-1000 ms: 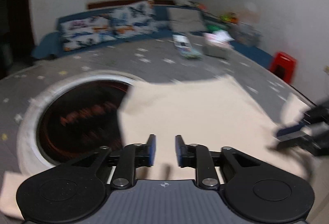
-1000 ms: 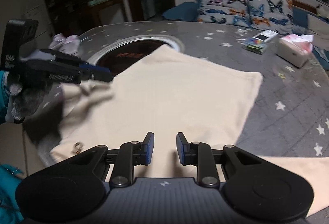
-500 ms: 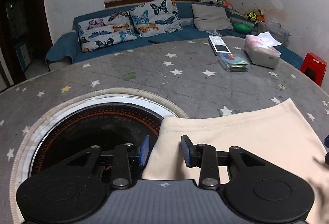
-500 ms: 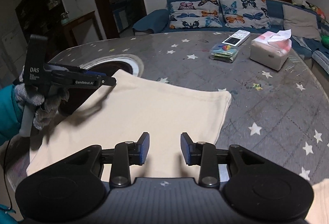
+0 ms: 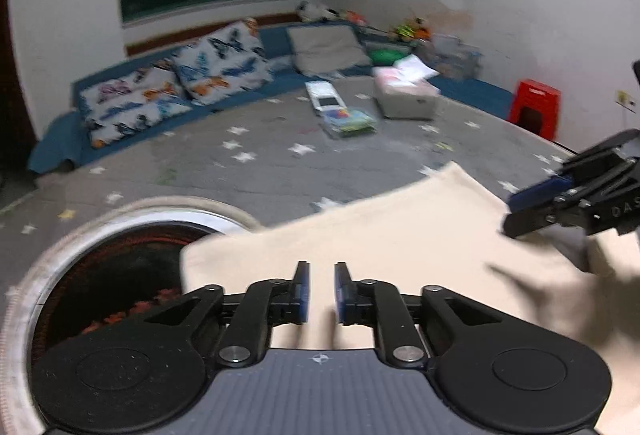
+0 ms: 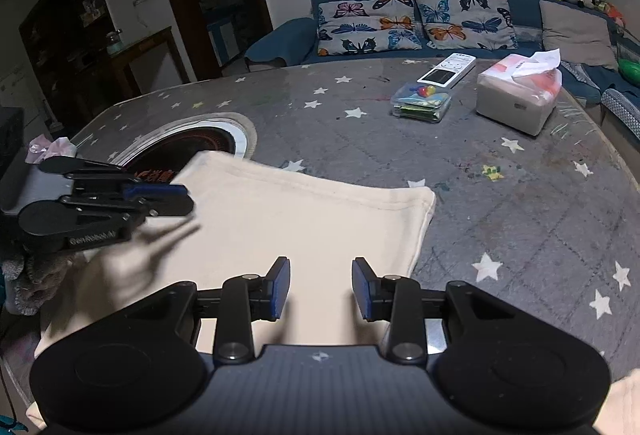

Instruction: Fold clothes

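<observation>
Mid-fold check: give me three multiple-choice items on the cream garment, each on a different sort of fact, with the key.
1. Where does the cream folded garment lie?
A. beside the round dark opening in the grey star-print table cover, one corner overlapping its rim
B. on the blue sofa
C. on top of the white tissue box

2. How many butterfly-print cushions lean on the sofa?
A. one
B. two
C. four

3. What sits between the right gripper pads?
A. a bunched sleeve
B. the remote control
C. nothing; they are apart above the cloth

Key: 1 A, its far left corner overlaps the rim. 2 B, two side by side. 3 C, the gap is bare, the jaws have just been opening.
</observation>
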